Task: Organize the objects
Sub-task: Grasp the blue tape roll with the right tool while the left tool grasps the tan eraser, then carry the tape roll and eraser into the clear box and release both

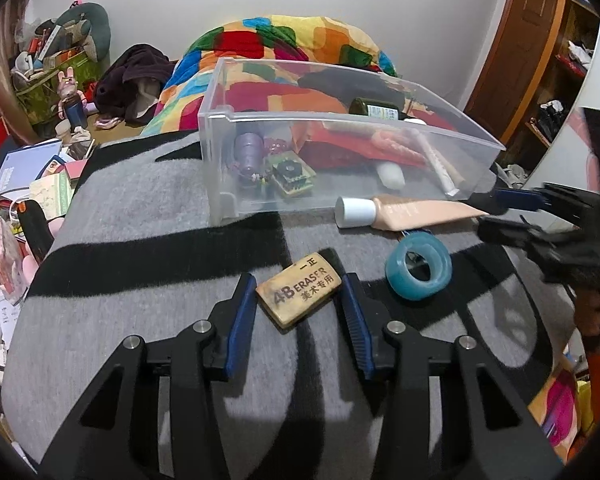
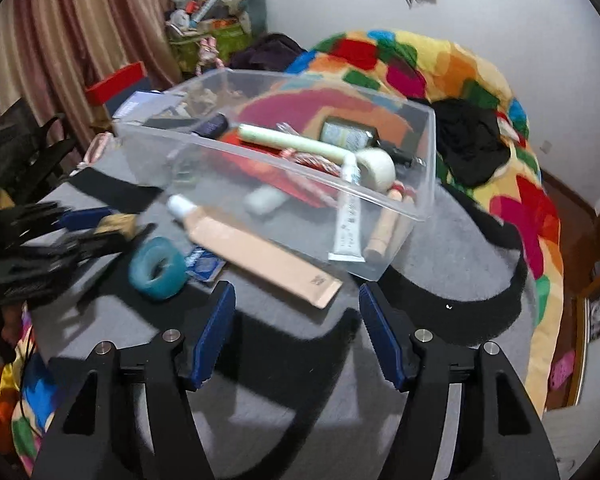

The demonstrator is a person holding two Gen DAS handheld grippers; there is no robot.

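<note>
Covering the bed, a grey-black blanket (image 1: 140,208) carries a clear bin (image 1: 340,136); both tongs gape empty.

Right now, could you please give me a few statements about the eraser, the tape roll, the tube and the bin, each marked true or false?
1. The eraser lies between the left gripper fingers. True.
2. The blue tape roll sits inside the clear bin. False: it lies on the grey blanket, outside the bin.
3. The right gripper holds the beige tube. False: it is open, holding nothing.
4. The beige tube lies outside the bin. True.
</note>
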